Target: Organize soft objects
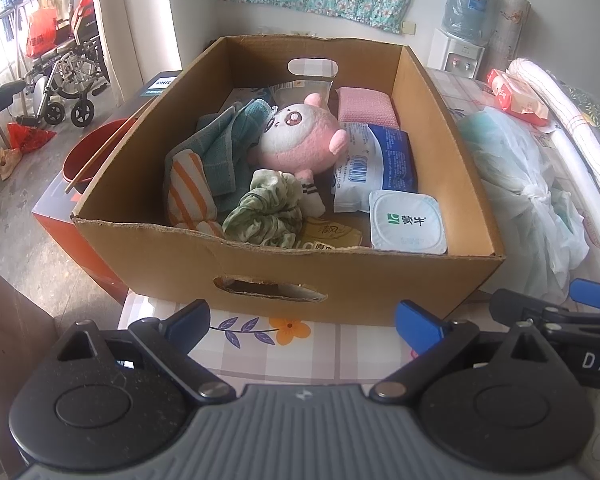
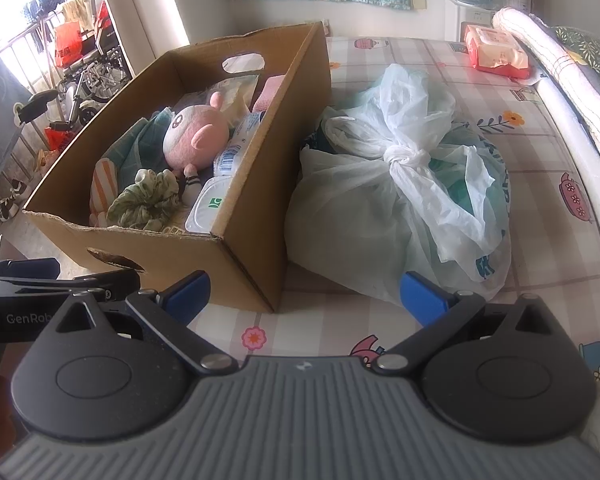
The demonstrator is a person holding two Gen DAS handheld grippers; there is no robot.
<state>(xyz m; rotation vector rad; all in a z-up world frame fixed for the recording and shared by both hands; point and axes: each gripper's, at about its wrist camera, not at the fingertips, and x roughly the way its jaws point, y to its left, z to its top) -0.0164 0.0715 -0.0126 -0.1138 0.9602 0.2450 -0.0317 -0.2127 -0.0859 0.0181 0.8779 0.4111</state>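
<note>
Both the left claw (image 1: 304,322) and right claw (image 2: 304,294) gape wide and empty before the cardboard box (image 1: 340,276), the pink plush (image 1: 296,140) lying inside it.

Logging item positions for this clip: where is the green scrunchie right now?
The scrunchie lies inside the cardboard box near its front wall, just below the pink plush, between the striped cloth and the yogurt cup.
</note>
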